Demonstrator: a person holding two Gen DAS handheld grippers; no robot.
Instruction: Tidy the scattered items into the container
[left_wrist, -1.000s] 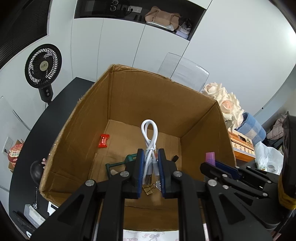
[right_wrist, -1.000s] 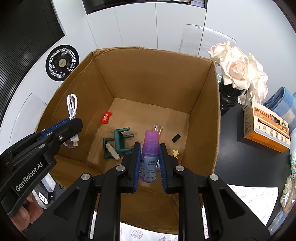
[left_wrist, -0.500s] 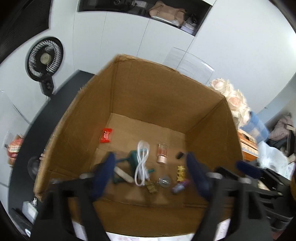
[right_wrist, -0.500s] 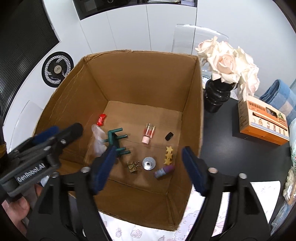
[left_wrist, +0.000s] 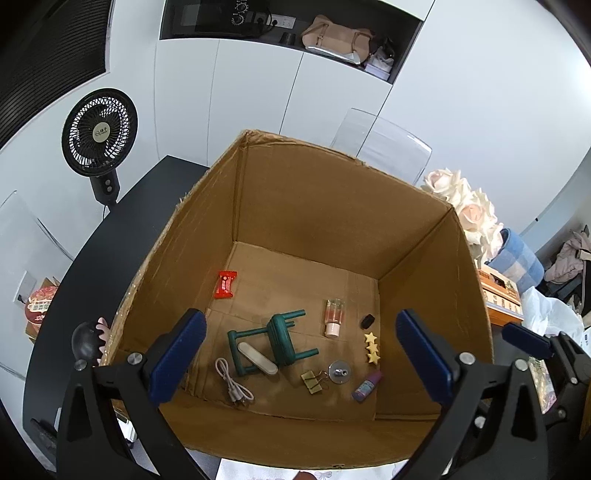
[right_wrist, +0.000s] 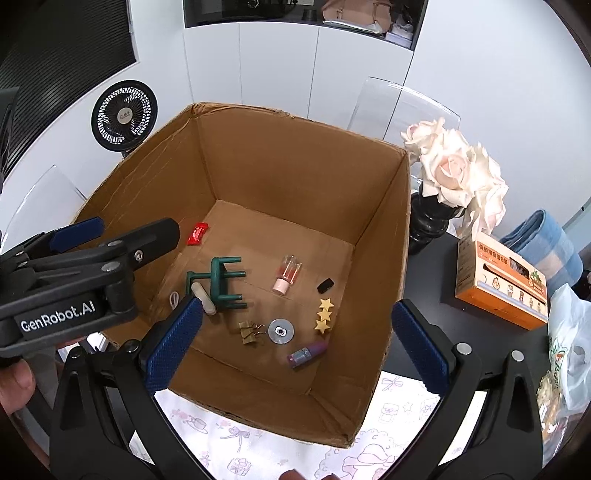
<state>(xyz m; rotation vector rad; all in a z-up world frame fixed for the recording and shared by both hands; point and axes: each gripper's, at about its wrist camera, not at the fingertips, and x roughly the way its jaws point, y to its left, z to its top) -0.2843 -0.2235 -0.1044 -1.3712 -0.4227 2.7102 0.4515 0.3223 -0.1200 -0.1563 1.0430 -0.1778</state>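
A tall brown cardboard box (left_wrist: 314, 206) (right_wrist: 288, 162) stands on the black table. On its floor lie a white USB cable (left_wrist: 233, 384), a purple-capped small bottle (left_wrist: 366, 384) (right_wrist: 307, 353), a green toy stool (left_wrist: 277, 341) (right_wrist: 218, 282), a red packet (left_wrist: 226, 284), a pink vial (right_wrist: 286, 274), yellow stars (right_wrist: 323, 314), a binder clip (right_wrist: 250, 333) and a metal disc (right_wrist: 280, 331). My left gripper (left_wrist: 301, 360) hangs open above the box's near side, empty. My right gripper (right_wrist: 293, 349) is open and empty too, above the near right part.
A black fan (left_wrist: 99, 129) stands left of the box. White roses in a black vase (right_wrist: 454, 173), an orange carton (right_wrist: 498, 277) and a plastic bag (right_wrist: 569, 350) sit on the right. A patterned cloth (right_wrist: 280, 443) lies under the box's near edge.
Both grippers have opened. The white cable fell from the left one and the purple bottle from the right one; both now lie on the box floor.
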